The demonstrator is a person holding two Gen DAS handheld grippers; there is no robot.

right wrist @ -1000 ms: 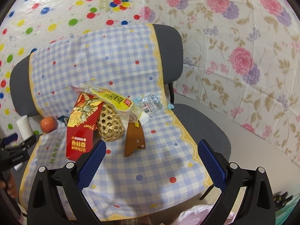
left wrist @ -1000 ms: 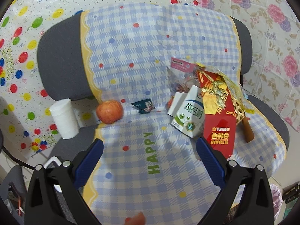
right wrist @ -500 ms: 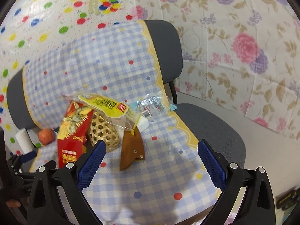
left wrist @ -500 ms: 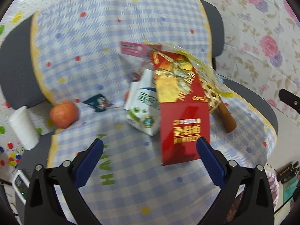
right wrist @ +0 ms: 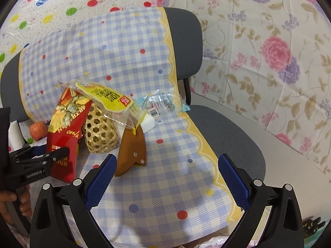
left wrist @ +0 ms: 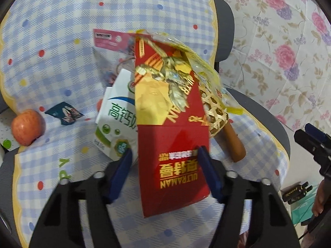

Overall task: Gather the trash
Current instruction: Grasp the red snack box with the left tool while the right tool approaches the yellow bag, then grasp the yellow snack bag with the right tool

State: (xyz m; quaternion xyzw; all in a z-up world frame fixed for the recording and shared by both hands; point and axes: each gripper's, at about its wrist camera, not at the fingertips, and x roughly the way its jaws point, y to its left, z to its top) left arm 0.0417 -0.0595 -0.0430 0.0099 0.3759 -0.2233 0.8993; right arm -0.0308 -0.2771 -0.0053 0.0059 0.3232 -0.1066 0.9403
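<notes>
The red box (left wrist: 175,136) is stood up on the checked chair cover (left wrist: 62,31), long side running up, its words upside down. The left gripper (left wrist: 165,165) jaws are closing around its bottom. The right gripper (right wrist: 165,177) jaws are spread wide, with nothing held.

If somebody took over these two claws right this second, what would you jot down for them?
Left claw: closing around the lower end of the red Ultraman box; the right pad looks on its edge, with a gap still at the left pad.
Right claw: open, holding nothing, above the checkered chair cover.
On the chair: milk carton, woven basket, yellow snack bag, clear wrapper, small dark wrapper, apple.
Done: nothing collected yet.
Left: finish the grip, lift the box away, then gather the other wrappers and packaging.
</notes>
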